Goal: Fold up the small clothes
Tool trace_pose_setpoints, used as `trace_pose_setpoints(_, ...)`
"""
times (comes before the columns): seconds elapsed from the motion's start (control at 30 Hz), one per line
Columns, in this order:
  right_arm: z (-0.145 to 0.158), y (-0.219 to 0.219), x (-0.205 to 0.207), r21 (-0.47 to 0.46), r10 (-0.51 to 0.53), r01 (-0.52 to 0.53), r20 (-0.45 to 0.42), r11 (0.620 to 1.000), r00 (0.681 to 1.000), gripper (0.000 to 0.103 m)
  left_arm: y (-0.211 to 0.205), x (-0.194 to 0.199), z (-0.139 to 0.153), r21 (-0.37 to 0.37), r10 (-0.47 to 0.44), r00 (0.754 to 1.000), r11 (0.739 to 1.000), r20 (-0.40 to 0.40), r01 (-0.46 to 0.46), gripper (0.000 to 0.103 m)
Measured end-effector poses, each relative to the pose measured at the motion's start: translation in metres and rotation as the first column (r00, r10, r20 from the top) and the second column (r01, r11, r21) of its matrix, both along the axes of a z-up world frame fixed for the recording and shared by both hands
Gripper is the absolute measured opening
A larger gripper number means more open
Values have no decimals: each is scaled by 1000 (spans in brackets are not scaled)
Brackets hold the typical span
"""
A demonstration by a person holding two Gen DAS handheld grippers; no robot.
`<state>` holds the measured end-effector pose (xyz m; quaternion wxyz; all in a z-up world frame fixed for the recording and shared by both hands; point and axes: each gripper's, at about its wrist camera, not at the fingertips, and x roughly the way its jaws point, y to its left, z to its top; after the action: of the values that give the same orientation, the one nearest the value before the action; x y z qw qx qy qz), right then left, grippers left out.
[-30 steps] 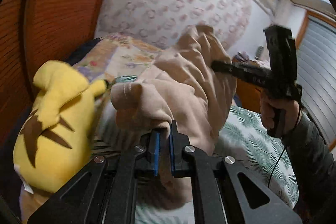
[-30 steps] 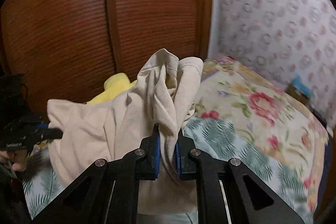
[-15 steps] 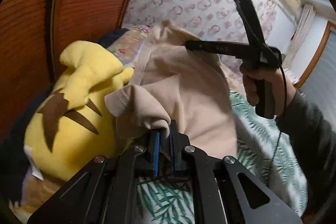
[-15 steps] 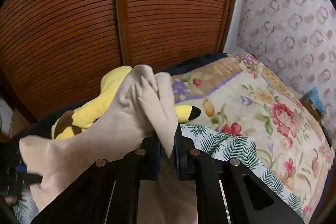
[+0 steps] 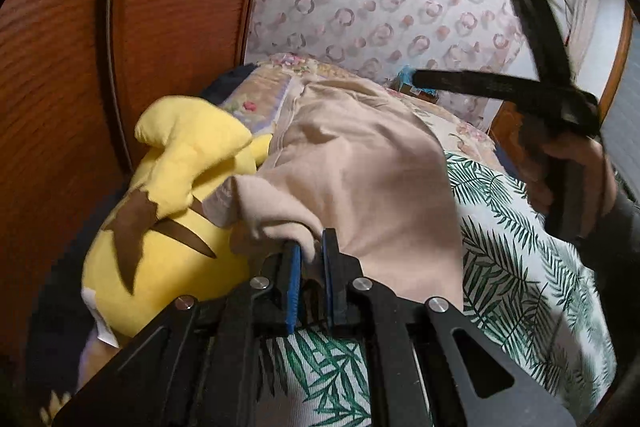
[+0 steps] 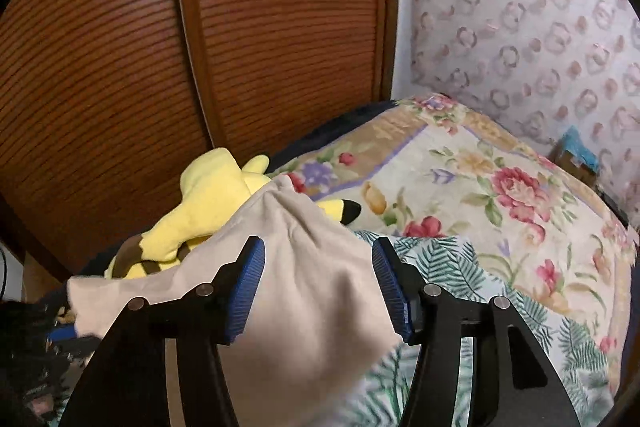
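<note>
A beige garment (image 5: 360,171) lies spread over the leaf-print bed cover, its far edge against a yellow plush toy. My left gripper (image 5: 310,257) is shut on a bunched corner of the garment at its near left. My right gripper (image 6: 318,277) is open and empty, its blue pads on either side of the cloth (image 6: 308,299) just below it. In the left wrist view the right gripper (image 5: 516,83) is held above the garment's right side.
A yellow plush toy (image 5: 168,211) with brown stripes lies left of the garment, also in the right wrist view (image 6: 208,203). A wooden slatted wardrobe (image 6: 240,27) stands behind. A floral blanket (image 6: 480,195) covers the far bed. The leaf-print cover (image 5: 520,259) extends right.
The right gripper has opened and let go of the garment, which has dropped flat onto the bed. The left gripper has lowered with its corner still held.
</note>
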<state>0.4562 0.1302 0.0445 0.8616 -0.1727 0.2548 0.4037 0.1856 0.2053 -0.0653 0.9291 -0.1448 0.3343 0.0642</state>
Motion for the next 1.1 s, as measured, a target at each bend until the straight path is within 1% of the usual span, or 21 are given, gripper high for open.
trace_pose_setpoints(0.03,0,-8,-9,11,-5,5,2,1000,1000,58,-2,-3,3,7,-4,1000,1000,6,4,17)
trace_pose_setpoints(0.1,-3,-22,-24,27,-18,18,3,999,1000,58,-4,-9,8,13,-9,1000,1000,20,9,29)
trace_pose_setpoints(0.13,-4,-29,-32,31,-26,25,5,999,1000,58,-6,-12,12,20,-13,1000,1000,28,12,32)
trace_pose_setpoints(0.2,-5,-40,-48,35,-38,38,8,999,999,58,-11,-17,18,30,-22,999,999,44,21,44)
trace_pose_setpoints(0.27,-6,-51,-64,44,-54,53,14,998,998,58,-16,-22,25,37,-33,998,999,58,31,46)
trace_pose_setpoints(0.33,-6,-60,-80,52,-67,66,23,996,998,58,-22,-26,29,46,-47,997,998,62,44,52)
trace_pose_setpoints(0.37,-6,-65,-87,55,-72,71,26,996,997,58,-25,-29,31,50,-51,996,998,69,48,58)
trace_pose_setpoints(0.4,-6,-69,-93,59,-78,76,30,995,996,58,-28,-31,33,54,-54,996,997,73,50,67)
trace_pose_setpoints(0.5,-4,-73,-105,64,-91,88,38,994,995,58,-36,-39,38,68,-70,994,996,83,65,80)
trace_pose_setpoints(0.63,-6,-77,-123,70,-95,92,40,993,995,58,-43,-47,40,111,-56,996,993,71,48,82)
trace_pose_setpoints(0.67,-7,-76,-126,71,-95,92,39,993,995,58,-43,-48,40,121,-56,996,991,68,47,84)
trace_pose_setpoints(0.73,-7,-77,-133,77,-94,91,39,993,995,58,-44,-52,40,128,-57,996,991,63,48,84)
trace_pose_setpoints(0.8,-7,-77,-137,84,-91,88,34,993,995,58,-44,-55,38,118,-60,997,992,53,54,84)
trace_pose_setpoints(0.97,-10,-84,-150,86,-84,81,32,993,996,58,-48,-61,39,136,-61,998,989,28,57,84)
trace_pose_setpoints(1.03,-10,-92,-156,93,-89,87,25,992,996,60,-54,-62,38,135,-88,996,987,17,85,84)
trace_pose_setpoints(1.1,-10,-100,-163,102,-102,99,21,990,995,63,-63,-65,40,156,-109,994,982,21,104,84)
